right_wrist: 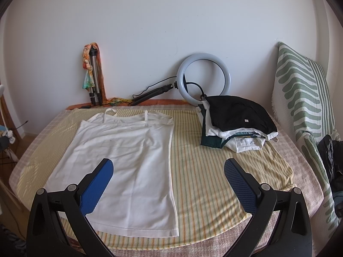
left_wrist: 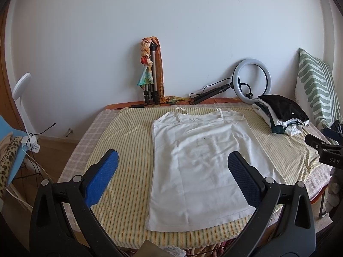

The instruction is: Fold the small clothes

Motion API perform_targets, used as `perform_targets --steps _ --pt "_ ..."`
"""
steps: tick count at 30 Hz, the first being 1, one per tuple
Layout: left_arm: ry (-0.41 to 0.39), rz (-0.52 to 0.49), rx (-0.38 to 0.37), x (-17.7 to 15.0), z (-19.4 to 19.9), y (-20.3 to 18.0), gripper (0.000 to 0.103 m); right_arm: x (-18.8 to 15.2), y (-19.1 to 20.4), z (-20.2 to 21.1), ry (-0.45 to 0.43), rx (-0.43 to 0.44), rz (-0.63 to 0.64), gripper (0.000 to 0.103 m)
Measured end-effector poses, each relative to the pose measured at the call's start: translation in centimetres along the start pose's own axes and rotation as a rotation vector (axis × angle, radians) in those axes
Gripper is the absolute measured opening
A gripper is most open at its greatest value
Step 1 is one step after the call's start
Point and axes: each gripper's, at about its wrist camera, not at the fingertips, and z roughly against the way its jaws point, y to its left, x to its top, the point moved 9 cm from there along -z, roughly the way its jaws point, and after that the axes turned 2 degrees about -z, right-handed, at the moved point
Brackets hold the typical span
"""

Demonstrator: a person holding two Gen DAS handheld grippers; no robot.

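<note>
Both claws, left claw (left_wrist: 172, 172) and right claw (right_wrist: 169, 181), spread wide, holding nothing, above the table's (right_wrist: 214, 160) near edge. White top (right_wrist: 126, 162) lies flat, unfolded, left of center. Folded pile (right_wrist: 233, 124) sits far right. Looks like this top is left to fold.

Both wrist views look from above the tabletop's (left_wrist: 133, 203) near edge toward the far wall, sharing the white top (left_wrist: 199, 160).

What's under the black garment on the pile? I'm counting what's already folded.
Under the black garment lie white pieces and a dark green one. The exact number is hidden by the overlap.
</note>
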Motion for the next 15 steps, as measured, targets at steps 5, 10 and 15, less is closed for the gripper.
perform_targets --steps 5,10,15 --pt "0.001 -0.002 0.003 -0.2 0.0 0.1 0.103 -0.1 0.0 0.0 0.002 0.004 -0.001 0.102" --pt "0.011 -0.001 0.019 -0.6 -0.4 0.6 0.103 -0.1 0.3 -0.2 0.004 0.007 0.004 0.102" --pt "0.019 0.006 0.039 -0.9 -0.7 1.5 0.103 -0.2 0.3 -0.3 0.020 0.006 0.000 0.102"
